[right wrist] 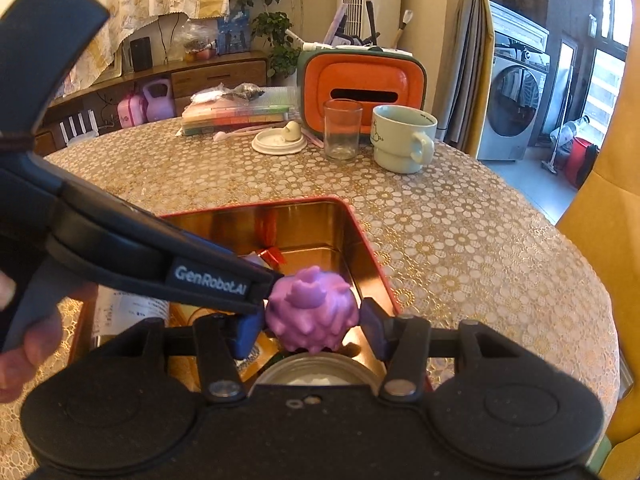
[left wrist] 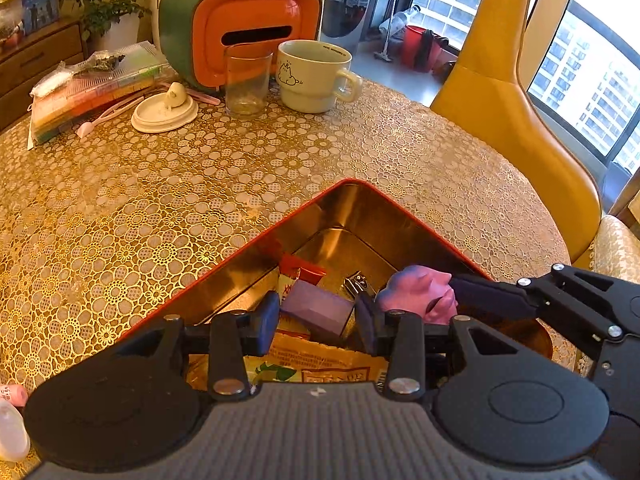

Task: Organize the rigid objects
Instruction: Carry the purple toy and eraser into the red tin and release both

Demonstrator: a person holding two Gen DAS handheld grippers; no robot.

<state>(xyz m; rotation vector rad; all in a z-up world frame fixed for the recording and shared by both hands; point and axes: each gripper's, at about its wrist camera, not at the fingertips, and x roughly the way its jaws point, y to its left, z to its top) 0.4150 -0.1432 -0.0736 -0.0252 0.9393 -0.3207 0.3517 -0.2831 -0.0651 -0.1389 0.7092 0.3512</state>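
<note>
A red-rimmed metal tin [left wrist: 352,208] stands open on the table near me; it also shows in the right wrist view [right wrist: 360,240]. Inside lie a purple box [left wrist: 316,308], a nail clipper [left wrist: 358,282], a red packet [left wrist: 300,274] and printed packets. My right gripper [right wrist: 312,322] is shut on a purple spiky toy [right wrist: 312,312] and holds it over the tin; the toy shows in the left wrist view [left wrist: 420,292] too. My left gripper [left wrist: 316,320] is open over the tin, its fingers on either side of the purple box, apart from it.
At the table's far side stand a clear glass [left wrist: 246,80], a pale mug [left wrist: 314,76], an orange and green case [left wrist: 248,28], a white lid [left wrist: 164,110] and a stack of coloured boxes [left wrist: 92,88]. A yellow chair [left wrist: 512,100] stands at the right. A round jar [right wrist: 316,376] is under my right gripper.
</note>
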